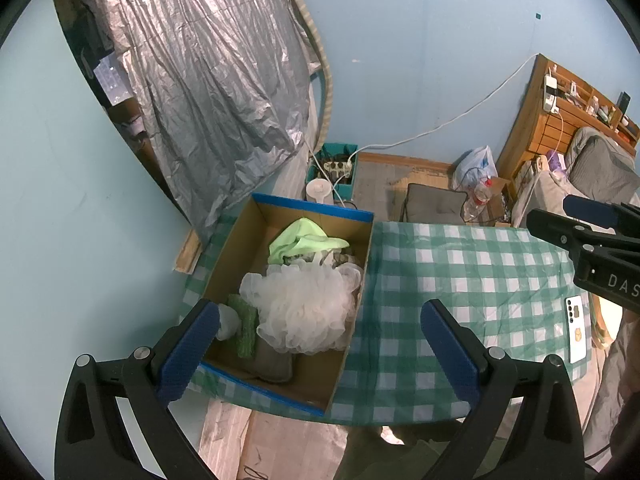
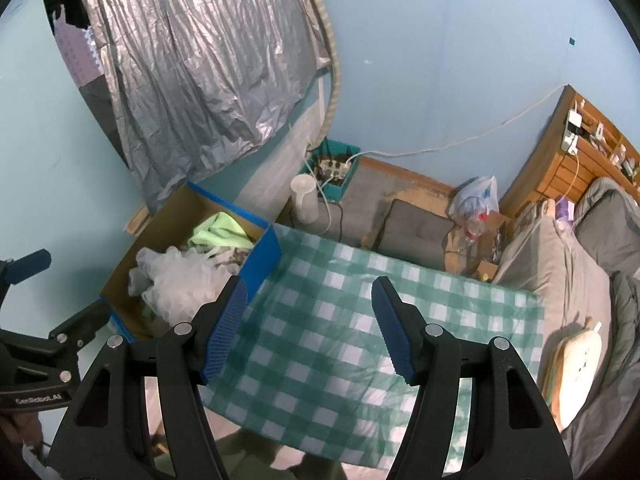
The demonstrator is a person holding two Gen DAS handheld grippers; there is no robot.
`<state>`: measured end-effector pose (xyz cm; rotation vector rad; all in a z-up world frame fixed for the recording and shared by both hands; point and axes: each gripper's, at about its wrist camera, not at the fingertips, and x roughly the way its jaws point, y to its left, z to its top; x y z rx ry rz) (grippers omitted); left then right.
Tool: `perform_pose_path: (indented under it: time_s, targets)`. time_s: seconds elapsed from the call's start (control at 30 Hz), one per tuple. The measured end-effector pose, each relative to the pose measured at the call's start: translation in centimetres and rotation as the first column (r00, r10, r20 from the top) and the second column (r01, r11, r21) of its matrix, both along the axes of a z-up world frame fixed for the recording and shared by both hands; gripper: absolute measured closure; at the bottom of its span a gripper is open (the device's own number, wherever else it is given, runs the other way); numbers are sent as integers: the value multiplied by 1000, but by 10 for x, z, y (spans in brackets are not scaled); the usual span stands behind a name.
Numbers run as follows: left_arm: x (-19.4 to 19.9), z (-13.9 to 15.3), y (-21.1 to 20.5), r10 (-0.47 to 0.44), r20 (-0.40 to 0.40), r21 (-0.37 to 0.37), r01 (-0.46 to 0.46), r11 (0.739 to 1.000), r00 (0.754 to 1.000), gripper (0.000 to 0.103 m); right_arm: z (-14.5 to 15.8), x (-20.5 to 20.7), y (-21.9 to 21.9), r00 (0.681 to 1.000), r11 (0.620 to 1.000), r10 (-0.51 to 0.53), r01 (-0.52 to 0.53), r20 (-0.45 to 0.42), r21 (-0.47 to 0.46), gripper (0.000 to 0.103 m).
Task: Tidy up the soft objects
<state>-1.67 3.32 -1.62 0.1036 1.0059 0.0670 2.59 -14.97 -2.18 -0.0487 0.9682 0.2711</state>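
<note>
Fingers [image 1: 192, 344] on both grippers released, empty; we'd pinch the featherlight, squishy bath pouf [image 1: 304, 308] at box [image 1: 236, 252] center, toward 12 o'clock.

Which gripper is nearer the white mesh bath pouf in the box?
Left. The left gripper hovers open right at the cardboard box, with the pouf between its fingers in view. The right gripper hangs open over the checked tablecloth, beside the box.
</note>
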Motion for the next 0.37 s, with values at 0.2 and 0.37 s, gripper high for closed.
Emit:
perform_pose_path:
  time_s: [0.2,0.37]
  targets:
    - [-2,0,0,-1,-2,-2,1,1000,1000,1,0,-1,-1,1000,1000,1,-1,-1,0,39]
    - [-4,-1,0,-2,-3,0,2,1000,1000,1,0,-1,-1,1000,1000,2,-2,-1,1,39]
